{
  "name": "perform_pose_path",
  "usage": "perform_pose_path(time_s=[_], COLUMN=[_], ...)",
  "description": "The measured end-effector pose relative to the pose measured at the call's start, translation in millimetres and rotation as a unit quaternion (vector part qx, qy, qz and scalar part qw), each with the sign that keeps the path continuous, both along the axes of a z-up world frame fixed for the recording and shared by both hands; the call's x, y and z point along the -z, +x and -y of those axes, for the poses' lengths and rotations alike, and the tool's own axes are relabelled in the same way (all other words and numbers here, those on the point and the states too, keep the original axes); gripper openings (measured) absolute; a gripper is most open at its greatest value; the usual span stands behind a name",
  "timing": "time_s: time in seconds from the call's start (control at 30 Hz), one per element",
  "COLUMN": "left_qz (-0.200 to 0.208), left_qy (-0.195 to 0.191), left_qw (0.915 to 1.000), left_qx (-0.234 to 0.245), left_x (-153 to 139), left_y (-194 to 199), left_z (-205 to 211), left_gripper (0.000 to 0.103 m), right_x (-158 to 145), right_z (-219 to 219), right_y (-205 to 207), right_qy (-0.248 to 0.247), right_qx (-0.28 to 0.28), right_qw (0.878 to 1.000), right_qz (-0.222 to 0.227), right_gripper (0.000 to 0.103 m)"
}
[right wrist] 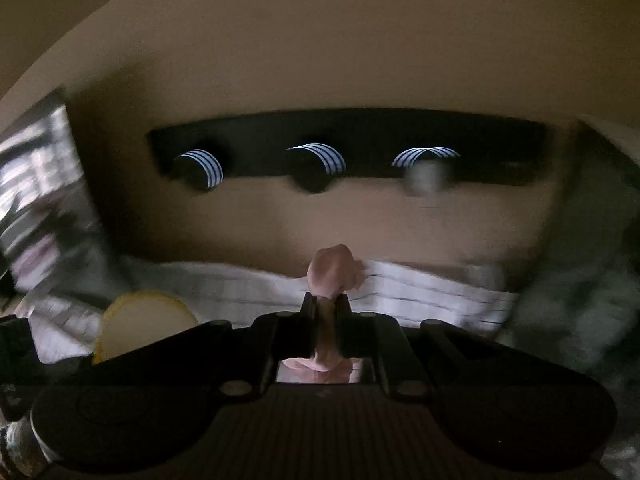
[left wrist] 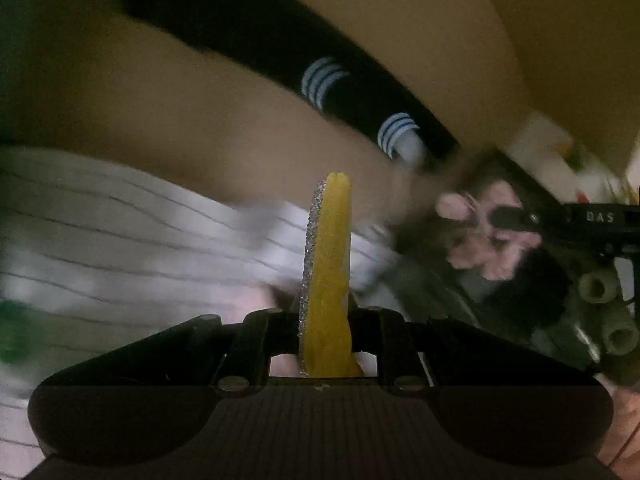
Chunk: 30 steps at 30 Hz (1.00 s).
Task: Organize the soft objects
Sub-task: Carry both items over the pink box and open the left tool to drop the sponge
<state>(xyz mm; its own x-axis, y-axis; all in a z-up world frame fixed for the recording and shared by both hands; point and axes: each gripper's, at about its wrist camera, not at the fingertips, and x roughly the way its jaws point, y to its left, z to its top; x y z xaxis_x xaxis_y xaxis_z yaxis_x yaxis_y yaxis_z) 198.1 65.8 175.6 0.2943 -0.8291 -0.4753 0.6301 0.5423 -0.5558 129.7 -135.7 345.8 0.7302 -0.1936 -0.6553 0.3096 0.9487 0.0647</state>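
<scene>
A white striped cloth [right wrist: 420,292] is lying below a black rack [right wrist: 360,148] on the wall. The left gripper [left wrist: 326,308] is squeezing a yellow sponge [left wrist: 328,264]. The right gripper [right wrist: 326,308] is pinching a pink soft thing [right wrist: 334,270].

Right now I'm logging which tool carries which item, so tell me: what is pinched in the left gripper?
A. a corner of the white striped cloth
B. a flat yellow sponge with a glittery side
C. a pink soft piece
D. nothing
B: in the left wrist view the left gripper is shut on the yellow sponge, seen edge-on with a glittery face, while the pink piece sits in the right gripper.
</scene>
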Motion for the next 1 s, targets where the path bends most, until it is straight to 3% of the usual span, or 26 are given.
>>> perform_pose_path(time_s=[0.1,0.23,0.33,0.4,0.67,0.9,1.0], left_qz=[-0.013,-0.059,-0.079,-0.067,-0.009,0.006,0.026], left_qy=[0.023,0.039,0.062,0.065,0.14,0.137,0.114], left_qw=[0.9985,0.995,0.9921,0.9921,0.9882,0.9885,0.991], left_qx=[0.048,0.07,0.075,0.085,0.062,0.063,0.066], left_x=[21,67,100,114,138,127,115], left_y=[-11,-18,-17,-17,-9,-9,-10], left_z=[71,143,178,193,213,203,188], left_gripper=[0.019,0.018,0.018,0.018,0.022,0.022,0.022], right_x=[14,49,67,71,89,103,110], right_z=[24,56,74,79,76,74,72], right_y=[-21,-33,-38,-42,-35,-19,-11], right_qy=[-0.02,0.007,0.035,0.035,0.007,0.007,-0.006], right_qx=[0.039,0.064,0.069,0.067,0.046,0.046,0.056], right_qw=[0.999,0.998,0.997,0.997,0.999,0.999,0.998], right_qz=[0.012,0.007,0.006,0.01,0.012,-0.001,-0.01], right_gripper=[0.009,0.009,0.009,0.009,0.009,0.009,0.009])
